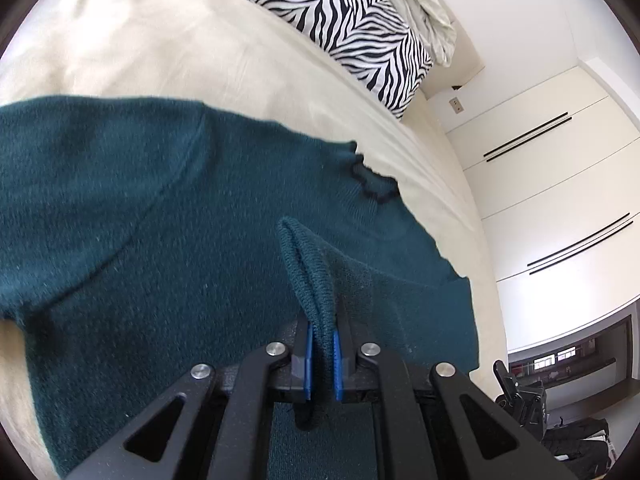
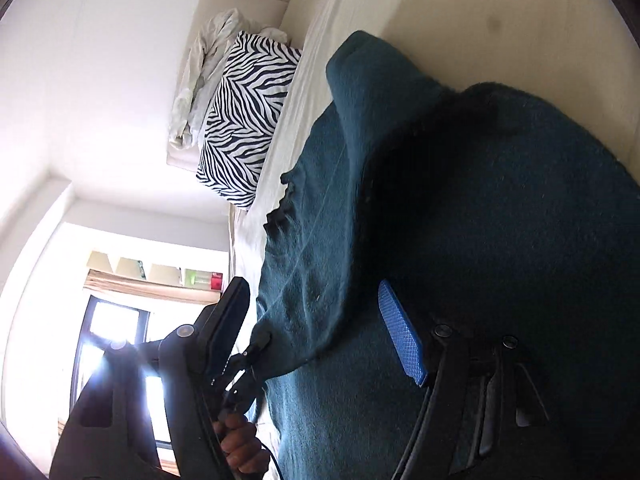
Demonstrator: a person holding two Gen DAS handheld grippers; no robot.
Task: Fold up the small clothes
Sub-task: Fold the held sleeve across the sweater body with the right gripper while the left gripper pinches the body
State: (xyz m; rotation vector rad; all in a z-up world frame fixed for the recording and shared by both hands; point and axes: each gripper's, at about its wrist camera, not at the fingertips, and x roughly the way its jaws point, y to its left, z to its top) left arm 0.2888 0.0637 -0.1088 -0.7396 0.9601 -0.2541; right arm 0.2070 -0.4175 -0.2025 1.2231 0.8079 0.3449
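A dark teal knitted sweater (image 1: pixel 160 220) lies spread on a cream bed (image 1: pixel 140 40). My left gripper (image 1: pixel 323 322) is shut on a raised fold of the sweater's ribbed edge, pinched between its blue pads (image 1: pixel 307 352). In the right wrist view the picture is rolled sideways. My right gripper (image 2: pixel 312 292) is open over the sweater (image 2: pixel 460 200), which lies under the gap between its blue pad (image 2: pixel 400 336) and its dark finger; neither presses on it. A person's hand (image 2: pixel 236 448) holds the other gripper, whose tip (image 2: pixel 256 344) meets the sweater's edge.
A zebra-print pillow (image 1: pixel 332 28) and a crumpled white cover (image 1: pixel 424 8) lie at the head of the bed. White wardrobe doors (image 1: pixel 552 184) stand beside the bed. A bright window (image 2: pixel 116 344) shows in the right wrist view.
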